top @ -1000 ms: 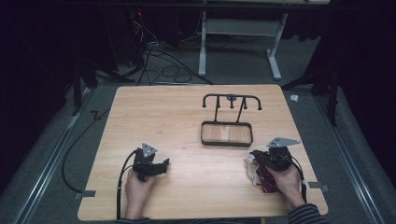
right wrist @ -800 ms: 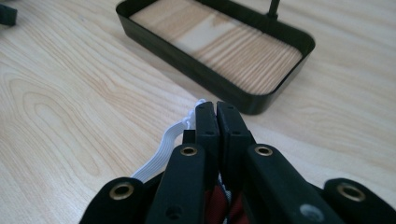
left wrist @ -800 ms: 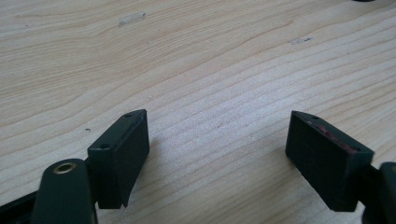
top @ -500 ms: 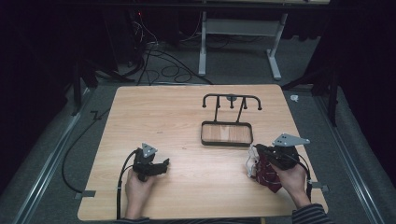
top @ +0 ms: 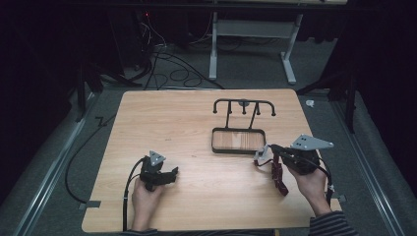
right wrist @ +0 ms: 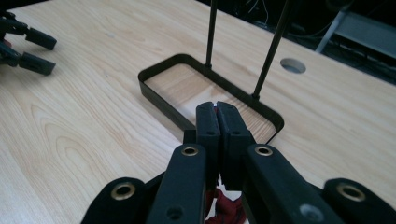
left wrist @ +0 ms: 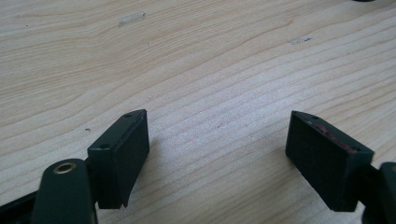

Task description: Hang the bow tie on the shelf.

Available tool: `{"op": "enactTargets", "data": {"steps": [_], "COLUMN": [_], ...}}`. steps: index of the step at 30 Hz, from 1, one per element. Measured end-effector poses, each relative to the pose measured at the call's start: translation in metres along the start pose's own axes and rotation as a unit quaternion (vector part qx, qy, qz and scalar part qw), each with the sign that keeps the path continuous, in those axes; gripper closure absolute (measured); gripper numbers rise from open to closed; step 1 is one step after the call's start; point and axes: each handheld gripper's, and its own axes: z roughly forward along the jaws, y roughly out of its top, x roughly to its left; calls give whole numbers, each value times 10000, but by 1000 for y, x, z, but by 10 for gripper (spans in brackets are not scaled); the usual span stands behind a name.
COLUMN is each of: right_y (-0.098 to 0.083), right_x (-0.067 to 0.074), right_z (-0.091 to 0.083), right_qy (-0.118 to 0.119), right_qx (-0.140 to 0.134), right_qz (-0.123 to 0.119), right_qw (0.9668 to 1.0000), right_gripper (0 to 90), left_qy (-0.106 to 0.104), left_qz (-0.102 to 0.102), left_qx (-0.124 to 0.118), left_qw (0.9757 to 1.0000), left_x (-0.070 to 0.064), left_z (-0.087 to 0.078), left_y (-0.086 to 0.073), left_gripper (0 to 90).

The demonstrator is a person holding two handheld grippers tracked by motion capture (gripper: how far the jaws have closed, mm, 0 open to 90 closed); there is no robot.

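A black wire rack (top: 244, 104) with hooks rises from a low black tray (top: 238, 149) right of the table's middle; the tray (right wrist: 154, 88) lies just beyond my right gripper's tips. My right gripper (top: 263, 156) (right wrist: 217, 109) hovers at the tray's right front corner, jaws shut on a dark red strap (top: 279, 178) that dangles below it. A bit of the strap (right wrist: 226, 211) shows under the jaws, and something white peeks between the tips. My left gripper (top: 169, 174) (left wrist: 217, 154) rests near the table's front left, open, with bare wood between its jaws.
The wooden table (top: 187, 123) has a round cable hole (right wrist: 293, 65) behind the rack. Cables and a white desk frame (top: 246, 29) lie on the dark floor beyond the far edge. The left gripper (right wrist: 28, 46) shows far off in the right gripper view.
My right gripper has risen off the table with the red strap, which now hangs free below it. The left gripper has stayed put.
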Motion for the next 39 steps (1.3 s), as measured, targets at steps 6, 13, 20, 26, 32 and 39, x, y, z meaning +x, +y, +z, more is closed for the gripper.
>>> {"op": "enactTargets", "data": {"steps": [6,13,20,26,32,39], "right_y": [16,29,42,56,66,73], "right_x": [1,3,6,9,10,8], "right_z": [-9,-11,-11,-11,-7,-2], "right_qy": [-8,38,77,112,164,251], "right_qx": [-183,-275,-354,-435,-451,-451], "right_qz": [-127,-270,-401,-490,-552,-499], "right_qw": [9998,9993,9985,9978,9973,9974], "right_gripper": [897,897,897,897,897,897], "left_qy": [3,4,4,3,3,3], "left_qz": [2,3,3,3,3,3], "left_qx": [1,1,1,2,3,2], "left_qw": [10000,10000,10000,10000,10000,10000], "left_x": [0,0,0,0,0,0], "left_z": [0,0,0,0,0,0], "left_y": [0,0,0,0,0,0], "left_gripper": [219,219,219,219,219,219]}}
